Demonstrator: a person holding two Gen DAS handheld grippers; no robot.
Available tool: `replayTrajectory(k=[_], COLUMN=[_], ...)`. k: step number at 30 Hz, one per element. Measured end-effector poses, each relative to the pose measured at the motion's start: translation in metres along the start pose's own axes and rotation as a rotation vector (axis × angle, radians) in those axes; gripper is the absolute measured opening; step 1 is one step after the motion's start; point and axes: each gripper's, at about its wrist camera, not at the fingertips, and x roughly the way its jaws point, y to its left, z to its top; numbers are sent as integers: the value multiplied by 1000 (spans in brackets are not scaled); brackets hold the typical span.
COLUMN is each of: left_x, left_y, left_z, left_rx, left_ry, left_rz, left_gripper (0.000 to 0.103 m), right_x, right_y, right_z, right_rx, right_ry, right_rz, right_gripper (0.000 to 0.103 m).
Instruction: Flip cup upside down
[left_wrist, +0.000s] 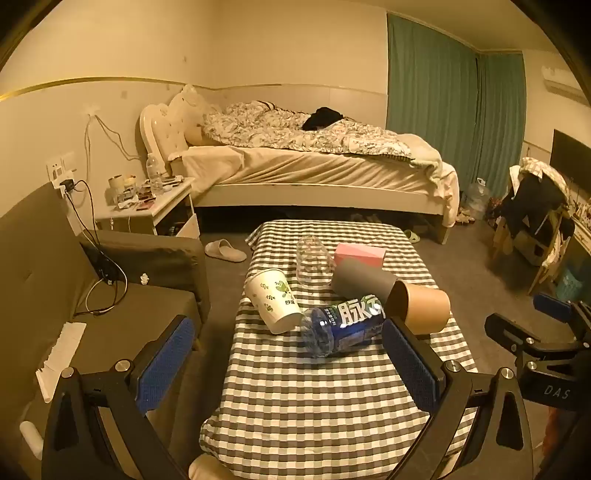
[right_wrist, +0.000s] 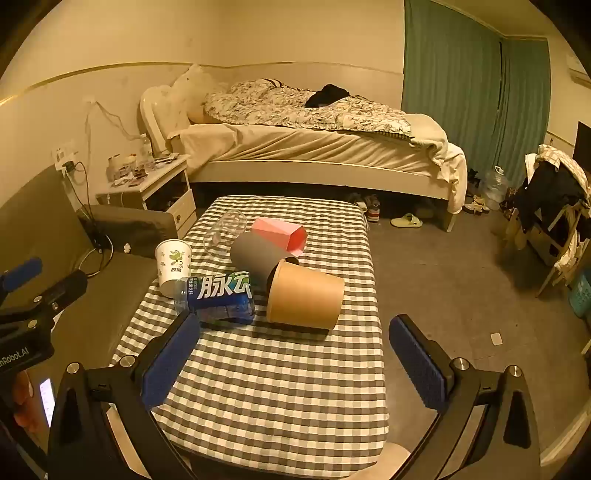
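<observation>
Left wrist view: left gripper (left_wrist: 288, 363) released, jaws spread wide, nothing between the blue pads (left_wrist: 168, 360). It hangs above the near half of the checkered table (left_wrist: 314, 406). The cups sit clustered around the table's middle. White paper cup (left_wrist: 272, 301) with green print is at the left edge, tilted, mouth up and leaning toward the far left. Blue-label bottle (left_wrist: 341, 325) lies on its side just beside it, touching or nearly touching the cup's base. Brown paper cup (left_wrist: 421, 306) lies on its side near the right edge, partly hidden by the right finger. Grey cup (left_wrist: 360, 282) lies on its side behind the bottle, its end against the brown one. Clear glass cup (left_wrist: 312, 264) and pink box (left_wrist: 360, 254) are further back toward the far edge. Part of the right gripper's body shows at the frame's right side.

Right wrist view: right gripper (right_wrist: 295, 365) also released, jaws wide apart, empty, above the table's (right_wrist: 277, 387) near half. White paper cup (right_wrist: 173, 266) looks near upright at the left edge, mouth up. Bottle (right_wrist: 218, 297) touches its base. Brown paper cup (right_wrist: 304, 295) lies sideways at mid-table, its wide end against the grey cup (right_wrist: 256, 256). Pink box (right_wrist: 282, 234) lies behind the grey cup, clear glass cup (right_wrist: 225, 232) to its left.
</observation>
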Motion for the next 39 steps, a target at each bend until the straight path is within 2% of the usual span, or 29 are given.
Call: replayTrajectory(k=[39], left_x=[3], left_y=[-2], left_z=[0], left_rx=[11], left_ry=[9], left_rz=[12], left_gripper=[103], right_x=[3], right_y=[3], right_z=[-4], right_rx=[-5], right_ry=[9], right_rz=[15], right_gripper=[103])
